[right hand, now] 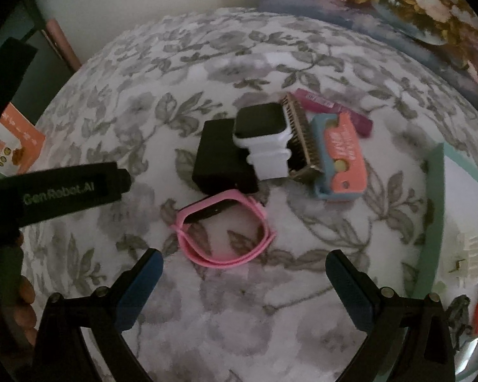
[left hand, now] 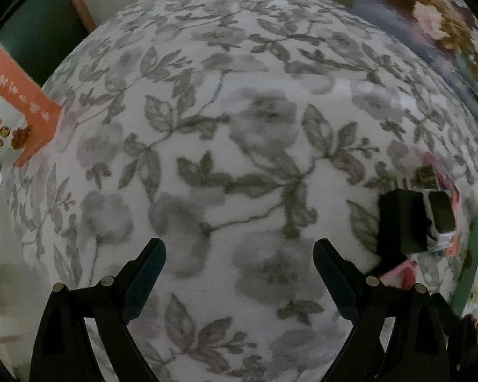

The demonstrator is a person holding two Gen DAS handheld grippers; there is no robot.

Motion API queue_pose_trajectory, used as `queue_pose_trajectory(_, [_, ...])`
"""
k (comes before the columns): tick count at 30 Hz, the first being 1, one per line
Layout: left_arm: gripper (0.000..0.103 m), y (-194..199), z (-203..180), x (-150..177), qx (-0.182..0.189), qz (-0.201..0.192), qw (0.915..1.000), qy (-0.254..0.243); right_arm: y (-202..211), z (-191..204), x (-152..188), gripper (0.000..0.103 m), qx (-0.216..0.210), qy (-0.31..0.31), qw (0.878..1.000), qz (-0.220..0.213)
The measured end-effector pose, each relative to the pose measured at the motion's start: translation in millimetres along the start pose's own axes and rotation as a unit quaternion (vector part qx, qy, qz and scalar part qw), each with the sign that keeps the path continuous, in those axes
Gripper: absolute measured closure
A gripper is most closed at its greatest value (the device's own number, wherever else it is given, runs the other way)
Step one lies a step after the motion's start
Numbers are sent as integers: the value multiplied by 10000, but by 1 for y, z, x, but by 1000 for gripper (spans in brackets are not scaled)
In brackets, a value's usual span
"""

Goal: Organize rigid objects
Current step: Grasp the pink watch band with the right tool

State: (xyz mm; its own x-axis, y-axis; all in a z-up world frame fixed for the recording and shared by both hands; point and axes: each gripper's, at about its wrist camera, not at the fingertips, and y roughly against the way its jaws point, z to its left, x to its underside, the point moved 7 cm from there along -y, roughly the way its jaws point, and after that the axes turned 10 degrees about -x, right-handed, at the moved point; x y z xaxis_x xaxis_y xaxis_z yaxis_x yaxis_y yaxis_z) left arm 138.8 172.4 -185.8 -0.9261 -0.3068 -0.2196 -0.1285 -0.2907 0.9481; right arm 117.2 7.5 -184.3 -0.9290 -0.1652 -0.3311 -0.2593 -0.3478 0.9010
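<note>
On the floral-cloth bench [right hand: 239, 302], ahead of the right gripper [right hand: 243, 278], the items lie clustered: pink band [right hand: 221, 232] nearest, black box [right hand: 221, 159], white watch [right hand: 263, 133] leaning on it, comb [right hand: 298, 133], blue-and-coral case [right hand: 341, 159]. Teal tray [right hand: 435, 216] at right. Both grippers' fingers spread apart, nothing held; left gripper [left hand: 239, 273] over bare cloth. Risk: the pieces touch, so grabbing one may drag or topple a neighbour; the band looks floppy.
</note>
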Motion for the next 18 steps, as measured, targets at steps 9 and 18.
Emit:
queue_pose_trajectory(9, [9, -9, 22, -3, -108, 32, 9994, 322, -18, 5, -1, 0, 287, 103, 9995, 16])
queue_pose_trajectory(18, [9, -8, 31, -4, -184, -19, 9991, 388, -29, 11, -12, 0, 579, 82, 9982, -143])
